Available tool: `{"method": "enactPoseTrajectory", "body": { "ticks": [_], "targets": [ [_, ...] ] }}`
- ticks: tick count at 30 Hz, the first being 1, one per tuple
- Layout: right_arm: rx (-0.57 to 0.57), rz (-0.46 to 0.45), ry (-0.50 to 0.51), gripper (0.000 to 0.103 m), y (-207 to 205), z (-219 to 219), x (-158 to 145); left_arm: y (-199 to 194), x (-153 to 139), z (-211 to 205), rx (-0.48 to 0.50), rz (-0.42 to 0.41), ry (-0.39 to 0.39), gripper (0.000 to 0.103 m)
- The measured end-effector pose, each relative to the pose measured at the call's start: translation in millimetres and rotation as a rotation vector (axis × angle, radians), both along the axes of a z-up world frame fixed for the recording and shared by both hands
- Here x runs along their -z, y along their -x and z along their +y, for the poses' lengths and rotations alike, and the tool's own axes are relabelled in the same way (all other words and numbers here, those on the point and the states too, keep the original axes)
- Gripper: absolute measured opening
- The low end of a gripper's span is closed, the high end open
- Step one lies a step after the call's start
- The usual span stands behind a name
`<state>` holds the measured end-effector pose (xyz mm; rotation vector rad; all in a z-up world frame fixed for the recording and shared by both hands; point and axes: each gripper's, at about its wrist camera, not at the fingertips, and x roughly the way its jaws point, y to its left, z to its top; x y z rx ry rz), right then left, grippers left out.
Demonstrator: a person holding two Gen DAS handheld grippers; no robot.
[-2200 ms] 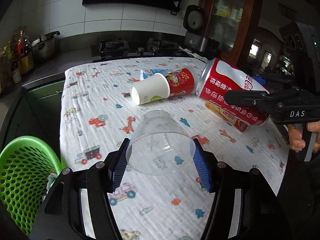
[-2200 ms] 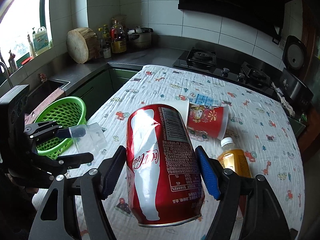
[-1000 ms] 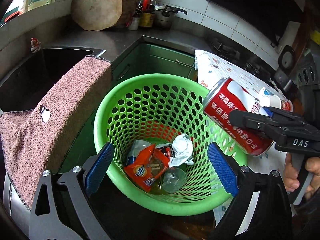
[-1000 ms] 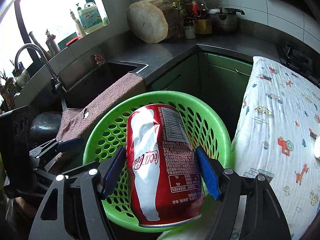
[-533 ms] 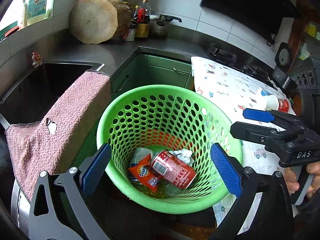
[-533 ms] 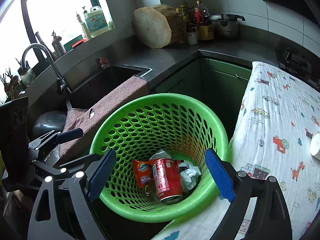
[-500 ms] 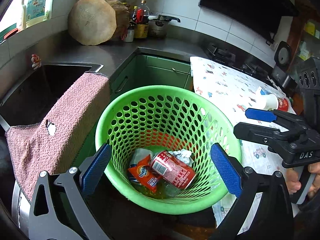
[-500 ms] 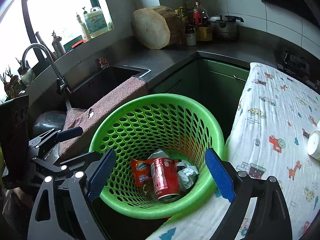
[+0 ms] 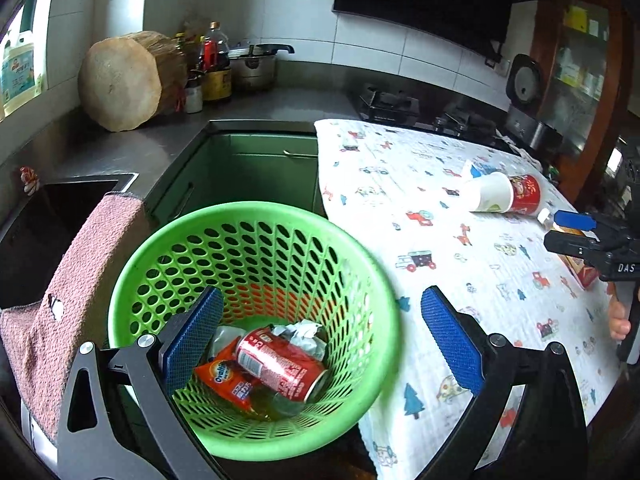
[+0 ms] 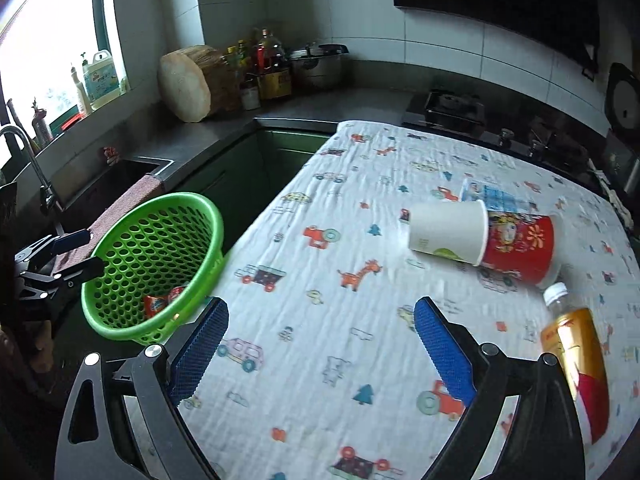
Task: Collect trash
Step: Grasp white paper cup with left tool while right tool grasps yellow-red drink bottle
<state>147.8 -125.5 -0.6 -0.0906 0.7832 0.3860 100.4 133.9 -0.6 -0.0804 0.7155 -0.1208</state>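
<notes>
The green perforated basket (image 9: 376, 320) sits beside the table and holds a red cola can (image 9: 280, 364), an orange snack wrapper (image 9: 224, 380) and crumpled paper (image 9: 304, 330). My left gripper (image 9: 320, 340) is open and empty over the basket. My right gripper (image 10: 320, 348) is open and empty over the patterned tablecloth (image 10: 340, 320). On the cloth lie a white paper cup (image 10: 448, 232), a red paper cup (image 10: 520, 250) and a yellow-labelled bottle (image 10: 576, 352). The basket also shows at the left of the right wrist view (image 10: 192, 208).
A pink towel (image 9: 80, 280) hangs over the sink edge left of the basket. A round wooden block (image 9: 120, 84), bottles and a pot stand on the back counter. A gas stove (image 10: 452, 112) lies beyond the table. Green cabinets (image 9: 248, 164) stand behind the basket.
The right gripper has let the cola can drop into the basket and swung right over the table. The left gripper, open, has turned a little toward the table.
</notes>
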Motion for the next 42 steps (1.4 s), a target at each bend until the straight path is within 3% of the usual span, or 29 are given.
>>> {"method": "enactPoseTrajectory", "body": {
  "ticks": [6,15,22,29,42],
  "targets": [
    [0.159,0.027,0.063,0.091,-7,-95,1,-16,-6,-47,0.104,-0.003,0.038,0.098],
    [0.274,0.131,0.150,0.091,-18,-181,26,-56,-8,-134,0.269,-0.011,-0.044,0.098],
    [0.261,0.200,0.165,0.091,-32,-202,46,-110,2,-193,0.434,0.034,-0.085,0.098],
    [0.231,0.247,0.185,0.091,-46,-206,59,-157,11,-244,0.592,0.026,-0.212,0.098],
    [0.192,0.308,0.200,0.091,-66,-210,77,-221,38,-295,0.765,0.064,-0.320,0.098]
  ]
}}
